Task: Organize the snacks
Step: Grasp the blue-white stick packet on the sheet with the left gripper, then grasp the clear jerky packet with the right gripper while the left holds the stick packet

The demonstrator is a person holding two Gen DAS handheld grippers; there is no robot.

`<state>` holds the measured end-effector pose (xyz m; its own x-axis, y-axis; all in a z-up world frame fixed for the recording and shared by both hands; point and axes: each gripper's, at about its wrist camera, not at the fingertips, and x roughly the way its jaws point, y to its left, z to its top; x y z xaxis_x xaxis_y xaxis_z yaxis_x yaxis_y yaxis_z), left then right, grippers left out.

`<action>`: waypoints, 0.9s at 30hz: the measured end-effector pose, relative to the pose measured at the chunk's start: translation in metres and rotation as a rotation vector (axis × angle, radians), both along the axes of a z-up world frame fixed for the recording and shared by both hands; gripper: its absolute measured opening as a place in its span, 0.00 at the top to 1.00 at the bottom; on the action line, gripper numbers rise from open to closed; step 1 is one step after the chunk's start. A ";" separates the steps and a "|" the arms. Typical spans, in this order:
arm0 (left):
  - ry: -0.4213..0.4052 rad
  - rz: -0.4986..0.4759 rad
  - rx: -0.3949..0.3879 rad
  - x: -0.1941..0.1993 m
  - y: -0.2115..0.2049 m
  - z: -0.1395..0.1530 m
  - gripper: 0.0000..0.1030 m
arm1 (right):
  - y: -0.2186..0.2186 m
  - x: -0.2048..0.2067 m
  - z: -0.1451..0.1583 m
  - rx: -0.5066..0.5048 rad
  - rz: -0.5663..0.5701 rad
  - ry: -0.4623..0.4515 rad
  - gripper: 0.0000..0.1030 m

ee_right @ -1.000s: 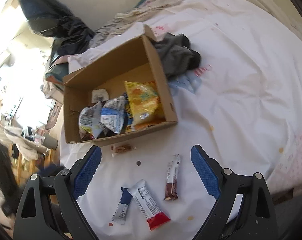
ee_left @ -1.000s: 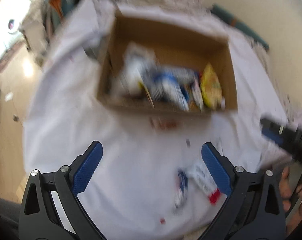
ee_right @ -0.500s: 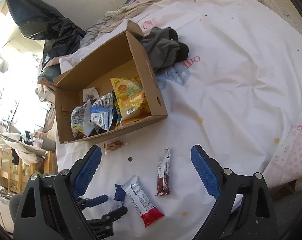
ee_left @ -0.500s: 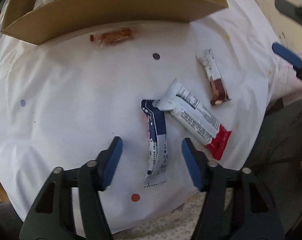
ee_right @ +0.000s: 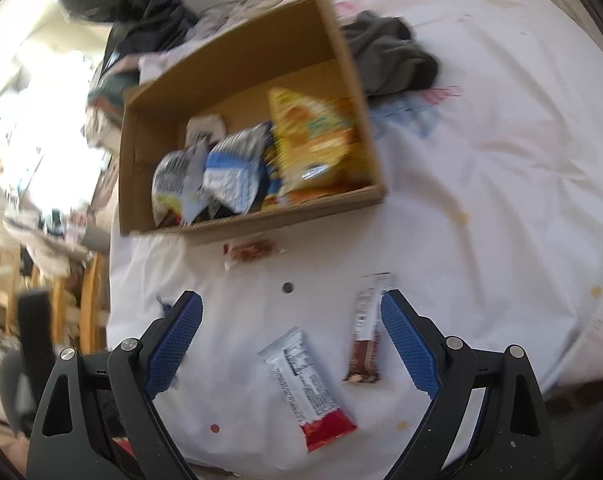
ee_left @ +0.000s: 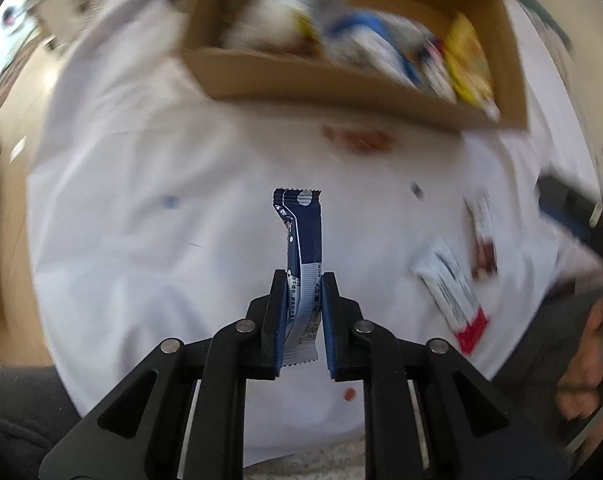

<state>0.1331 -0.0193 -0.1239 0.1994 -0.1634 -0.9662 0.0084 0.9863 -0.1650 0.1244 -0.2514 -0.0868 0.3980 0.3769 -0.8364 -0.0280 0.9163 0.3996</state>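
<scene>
Left gripper [ee_left: 303, 312] is clamping the navy-and-white bar [ee_left: 301, 256] and carrying it clear of the sheet, with the cardboard box [ee_left: 341, 88] waiting just ahead

The jaws have just been closing and are now pinching the bar's lower end, so most of the wrapper is standing up past the fingertips [ee_left: 279, 304] and curling to one side; that slim hold on slick film is the risk, since a quick swing toward the box could be letting it slide out or catching its free end on the box's near wall. The right gripper [ee_right: 291, 336] is hanging with its jaws wide apart and nothing between the pads, over the red-tipped white bar [ee_right: 307, 388] and the brown bar [ee_right: 365, 336], both lying on the white sheet [ee_right: 481, 220] in front of the box, near a small reddish packet [ee_right: 249, 250] just beside the box's front wall
</scene>
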 end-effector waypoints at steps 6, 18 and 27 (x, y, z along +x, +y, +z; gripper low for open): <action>-0.042 0.130 -0.024 0.010 0.038 0.014 0.87 | 0.048 0.027 -0.016 -0.072 0.099 -0.007 0.10; -0.067 0.245 -0.046 0.023 0.064 0.014 0.87 | 0.106 0.063 -0.069 -0.239 0.176 0.029 0.09; -0.062 0.243 -0.052 0.024 0.062 0.012 0.87 | 0.122 0.070 -0.086 -0.336 0.191 0.022 0.09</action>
<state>0.1568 0.0425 -0.1119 0.2978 -0.1528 -0.9423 -0.2163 0.9506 -0.2225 0.1949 -0.1295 -0.1727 0.3275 0.1463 -0.9334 -0.2059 0.9753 0.0806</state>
